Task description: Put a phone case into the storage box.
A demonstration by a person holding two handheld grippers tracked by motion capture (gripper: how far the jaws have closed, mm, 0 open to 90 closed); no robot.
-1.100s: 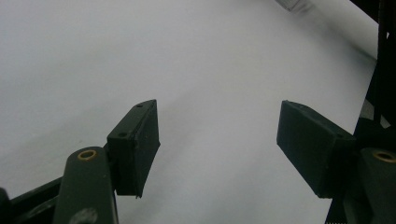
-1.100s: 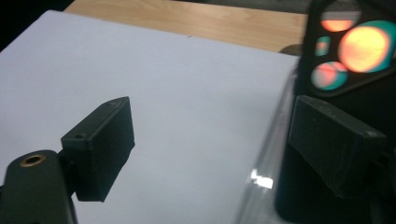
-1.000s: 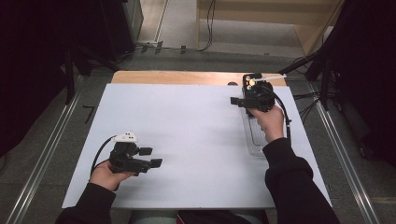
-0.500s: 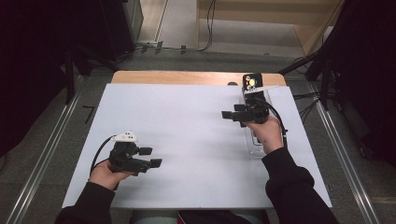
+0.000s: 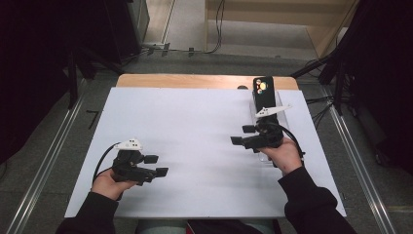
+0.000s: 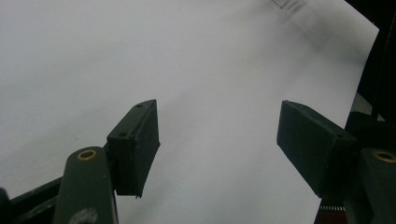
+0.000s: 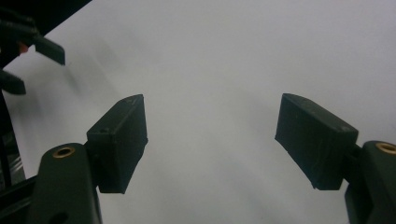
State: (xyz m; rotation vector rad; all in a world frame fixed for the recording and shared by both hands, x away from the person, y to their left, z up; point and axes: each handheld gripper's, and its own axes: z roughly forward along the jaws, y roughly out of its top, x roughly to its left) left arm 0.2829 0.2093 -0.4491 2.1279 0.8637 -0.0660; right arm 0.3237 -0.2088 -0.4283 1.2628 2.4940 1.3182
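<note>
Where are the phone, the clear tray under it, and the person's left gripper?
phone [image 5: 263, 92], high view, middle of its dark back
clear tray [image 5: 284, 122], high view, its right rim
left gripper [image 5: 157, 165], high view, midway between its open jaws

Bright, even light on the white table [image 5: 195, 126], dark surroundings; both gripper views look slightly soft.

A: Bkgd check: what's lying under everything?
B: White sheet [image 5: 195, 131] is covering most of the tabletop. Bare wood strip [image 5: 185, 81] is showing along the far edge.
A: Floor?
B: Metal rails are running along both sides: left rail [image 5: 44, 165] & right rail [image 5: 360, 161]. Black cables [image 5: 216, 29] are trailing down from the top, near plugs [image 5: 160, 48]. More cables [image 5: 321, 105] are lying off the far right corner.
A: Far end?
B: Light wooden unit [image 5: 292, 14] is standing top right; dark drapes [image 5: 29, 73] are hanging at the sides.
</note>
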